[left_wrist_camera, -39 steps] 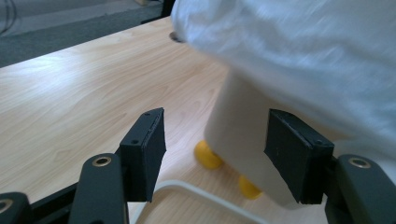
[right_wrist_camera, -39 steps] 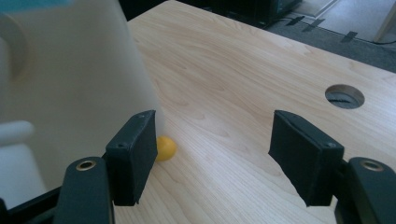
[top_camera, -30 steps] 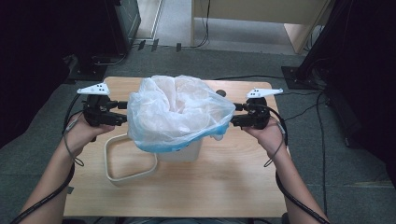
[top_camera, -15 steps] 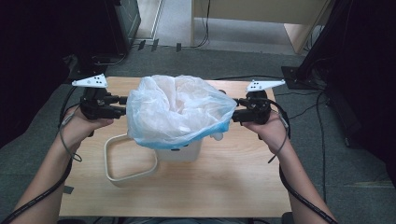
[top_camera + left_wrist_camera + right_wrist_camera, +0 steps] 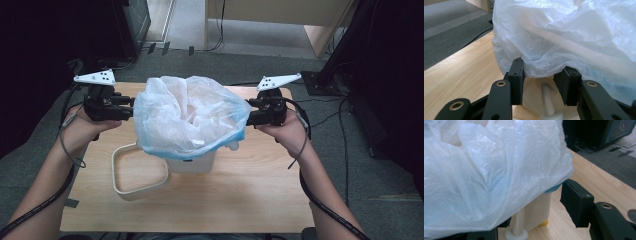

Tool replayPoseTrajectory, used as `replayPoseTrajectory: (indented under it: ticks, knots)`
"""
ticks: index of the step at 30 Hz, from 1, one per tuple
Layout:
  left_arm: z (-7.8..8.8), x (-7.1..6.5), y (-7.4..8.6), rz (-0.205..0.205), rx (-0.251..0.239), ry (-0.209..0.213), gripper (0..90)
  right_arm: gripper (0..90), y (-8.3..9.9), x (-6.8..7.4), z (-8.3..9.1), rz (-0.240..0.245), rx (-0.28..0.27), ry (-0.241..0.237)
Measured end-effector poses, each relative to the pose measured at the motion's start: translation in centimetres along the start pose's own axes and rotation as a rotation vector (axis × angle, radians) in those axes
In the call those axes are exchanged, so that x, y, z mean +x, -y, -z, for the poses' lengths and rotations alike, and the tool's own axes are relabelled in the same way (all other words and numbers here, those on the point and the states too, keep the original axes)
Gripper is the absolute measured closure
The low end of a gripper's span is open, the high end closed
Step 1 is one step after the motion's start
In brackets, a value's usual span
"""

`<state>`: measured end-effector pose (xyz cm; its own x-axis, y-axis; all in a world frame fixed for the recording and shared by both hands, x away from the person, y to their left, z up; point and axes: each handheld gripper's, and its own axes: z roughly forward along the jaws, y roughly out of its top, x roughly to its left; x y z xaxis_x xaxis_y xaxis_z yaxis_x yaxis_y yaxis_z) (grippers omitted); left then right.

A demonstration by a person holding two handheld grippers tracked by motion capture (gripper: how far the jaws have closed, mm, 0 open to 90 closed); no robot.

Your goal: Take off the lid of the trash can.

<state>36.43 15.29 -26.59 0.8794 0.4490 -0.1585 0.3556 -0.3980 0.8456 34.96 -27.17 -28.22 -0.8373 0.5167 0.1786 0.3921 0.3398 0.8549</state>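
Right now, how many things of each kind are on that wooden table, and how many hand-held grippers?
Translucent white plastic bag: 1
Cream plastic bin: 1
Cream loop-shaped bin frame: 1
Black two-jaw grippers, left and right: 2
Total: 5

A plastic bag sits in and spills over a bin on the table. The bin's lid frame lies just left of it. The left gripper is at the bag's left, the right gripper at its right.

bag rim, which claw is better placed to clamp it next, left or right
Left, probably. In the left gripper view the left claw has the bag hem right between its closing pads. The right claw has one pad under the plastic, the other standing clear of it.
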Motion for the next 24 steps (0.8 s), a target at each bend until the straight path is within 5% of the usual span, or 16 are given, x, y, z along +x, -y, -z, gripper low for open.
replayPoseTrajectory:
  ticks: [12,24]
  knots:
    - [0.9,-1.8,-3.0,-0.058,-0.026,0.011,60.6,44.5,-3.5,2.4,1.3,0.087,-0.058,-0.032]
    - [-1.6,-3.3,-5.9,-0.098,0.003,0.057,62.2,42.0,-6.1,4.6,-1.0,0.165,-0.066,-0.076]
